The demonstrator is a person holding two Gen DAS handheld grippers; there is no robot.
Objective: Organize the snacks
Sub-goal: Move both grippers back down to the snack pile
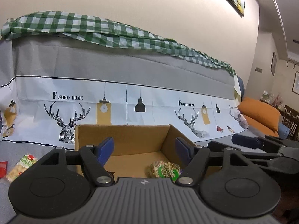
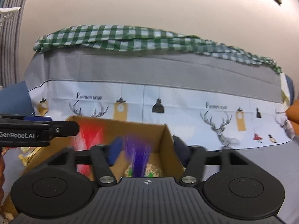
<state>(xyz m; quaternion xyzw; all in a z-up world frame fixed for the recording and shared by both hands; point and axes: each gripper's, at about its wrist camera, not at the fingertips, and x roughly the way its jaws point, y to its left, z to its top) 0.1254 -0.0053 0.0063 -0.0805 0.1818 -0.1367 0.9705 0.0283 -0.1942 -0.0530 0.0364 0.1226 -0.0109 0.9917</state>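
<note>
Your left tongs (image 1: 144,150) stand wide with nothing between them, over the near edge of the cardboard box (image 1: 127,136). A green-labelled snack pack (image 1: 164,169) lies on the box floor, below and just right of the gap. Your right tongs (image 2: 147,152) gape too; a purple blurred packet (image 2: 138,155) streaks between the fingers, unpinched, beside a red blurred packet (image 2: 89,140) over the box. More snacks (image 1: 20,166) lie on the bench (image 1: 22,149), left.

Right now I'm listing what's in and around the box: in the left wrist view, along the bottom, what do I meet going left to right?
Red packet → green-labelled snack bag → cardboard box, holding a green-ringed snack pack → right tool.
</note>
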